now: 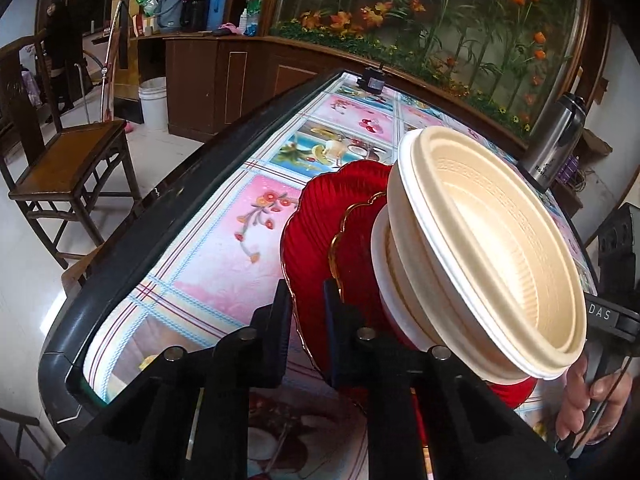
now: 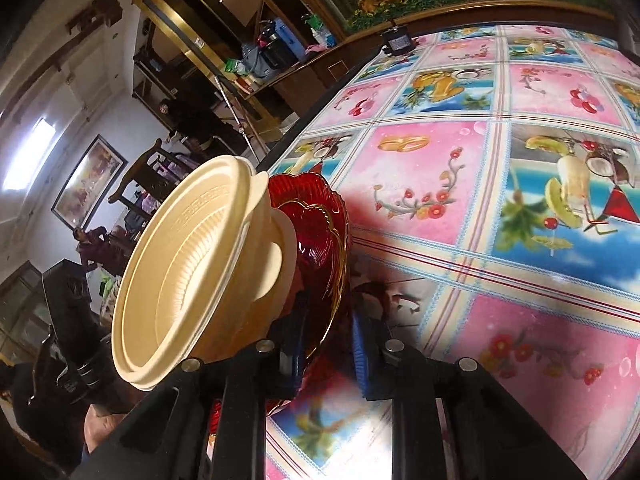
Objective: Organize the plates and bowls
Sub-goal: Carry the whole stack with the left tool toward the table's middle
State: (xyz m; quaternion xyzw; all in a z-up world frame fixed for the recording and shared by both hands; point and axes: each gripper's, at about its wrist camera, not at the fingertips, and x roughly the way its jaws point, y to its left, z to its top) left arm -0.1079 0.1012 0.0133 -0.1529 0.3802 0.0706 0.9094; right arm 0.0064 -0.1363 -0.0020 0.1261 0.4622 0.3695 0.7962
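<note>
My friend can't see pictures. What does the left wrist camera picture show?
A stack of cream bowls sits on red plates, the whole pile tilted up off a colourful fruit-and-flower tablecloth. The left gripper has its black fingers either side of the big red plate's rim. A wooden chair stands to the left.

I had the table (image 2: 520, 240) under a glossy patchwork cloth (image 1: 224, 248) of pink flower and fruit panels, dark raised rim (image 1: 160, 200) around it. The red plates (image 1: 316, 248) sat on it; a steel flask (image 1: 556, 144) at two o'clock, a small black box (image 2: 397, 43) at twelve.
</note>
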